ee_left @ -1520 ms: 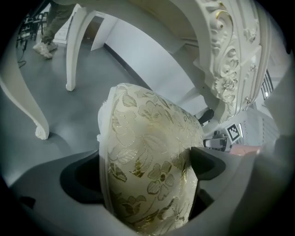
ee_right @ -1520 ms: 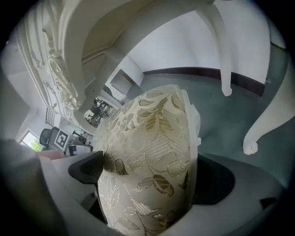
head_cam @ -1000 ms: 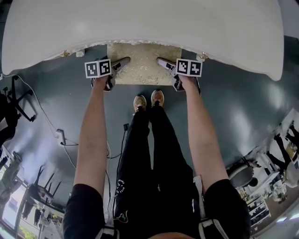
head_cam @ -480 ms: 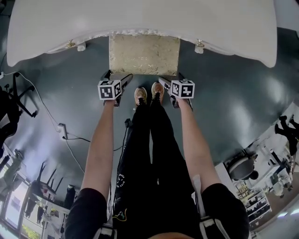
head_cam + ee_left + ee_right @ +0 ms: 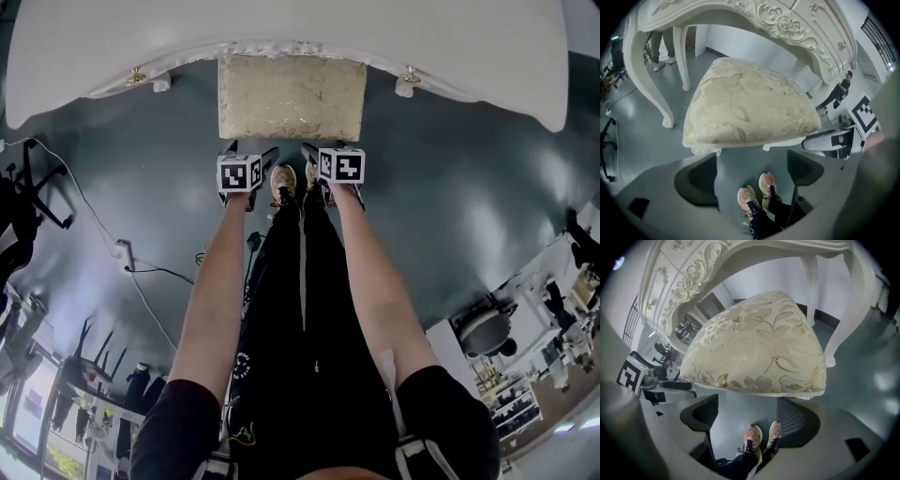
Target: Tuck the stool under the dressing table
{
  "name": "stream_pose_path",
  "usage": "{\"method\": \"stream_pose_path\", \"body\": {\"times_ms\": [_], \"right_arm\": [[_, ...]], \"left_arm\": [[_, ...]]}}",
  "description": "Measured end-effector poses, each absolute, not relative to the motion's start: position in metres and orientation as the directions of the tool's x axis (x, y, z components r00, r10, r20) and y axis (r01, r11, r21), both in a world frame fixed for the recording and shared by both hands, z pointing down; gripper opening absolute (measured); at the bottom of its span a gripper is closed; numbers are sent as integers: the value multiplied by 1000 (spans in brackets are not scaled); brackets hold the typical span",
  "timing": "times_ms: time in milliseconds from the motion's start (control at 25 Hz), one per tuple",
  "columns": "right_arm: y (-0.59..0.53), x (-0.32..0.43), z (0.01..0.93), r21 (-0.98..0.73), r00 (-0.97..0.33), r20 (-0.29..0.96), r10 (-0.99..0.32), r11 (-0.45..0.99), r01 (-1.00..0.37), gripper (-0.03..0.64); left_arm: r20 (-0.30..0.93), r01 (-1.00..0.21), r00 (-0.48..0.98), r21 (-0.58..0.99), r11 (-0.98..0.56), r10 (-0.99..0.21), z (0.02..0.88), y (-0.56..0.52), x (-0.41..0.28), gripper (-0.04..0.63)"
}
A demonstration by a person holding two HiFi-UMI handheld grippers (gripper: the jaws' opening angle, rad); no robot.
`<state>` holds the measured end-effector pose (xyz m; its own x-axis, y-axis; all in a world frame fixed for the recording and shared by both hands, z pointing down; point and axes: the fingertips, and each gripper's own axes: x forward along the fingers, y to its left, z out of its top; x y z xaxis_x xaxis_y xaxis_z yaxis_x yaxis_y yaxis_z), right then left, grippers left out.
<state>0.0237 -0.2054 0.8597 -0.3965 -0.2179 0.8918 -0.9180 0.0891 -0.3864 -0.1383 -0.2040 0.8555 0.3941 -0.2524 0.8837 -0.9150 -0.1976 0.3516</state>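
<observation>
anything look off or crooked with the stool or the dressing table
Nothing stands out. The stool stands upright and square to the dressing table, its cushion unmarked. From the head view most of the seat shows in front of the table's edge, so it looks only partly tucked.

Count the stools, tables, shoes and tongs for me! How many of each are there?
stool: 1
dressing table: 1
shoes: 2
tongs: 2, the left tongs and the right tongs, both closing with nothing gripped between them
Total: 6
</observation>
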Motion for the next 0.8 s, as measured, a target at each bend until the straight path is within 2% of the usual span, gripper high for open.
{"method": "stream_pose_path", "body": {"times_ms": [40,80,120,360,520,800], "right_arm": [[-206,24,861,-383,-389,896,-215,69,-921,404],[-207,24,863,-379,-382,899,-215,55,-924,402],[-208,25,864,-375,-376,901,-215,48,-926,393],[-211,30,870,-350,-349,915,-204,32,-936,358],[-230,38,869,-324,-331,918,-220,72,-943,362],[-263,33,868,-319,-333,916,-225,97,-943,351]], "left_arm": [[891,-926,370,331,-183,-263,855,-211,-139,433],[903,-941,335,303,-153,-269,854,-217,-143,302],[915,-952,303,279,-123,-267,854,-220,-148,230],[944,-962,263,243,-122,-200,865,-221,-149,199],[952,-966,249,231,-113,-179,871,-231,-141,122],[941,-966,251,230,-117,-226,868,-271,-136,114]]}}
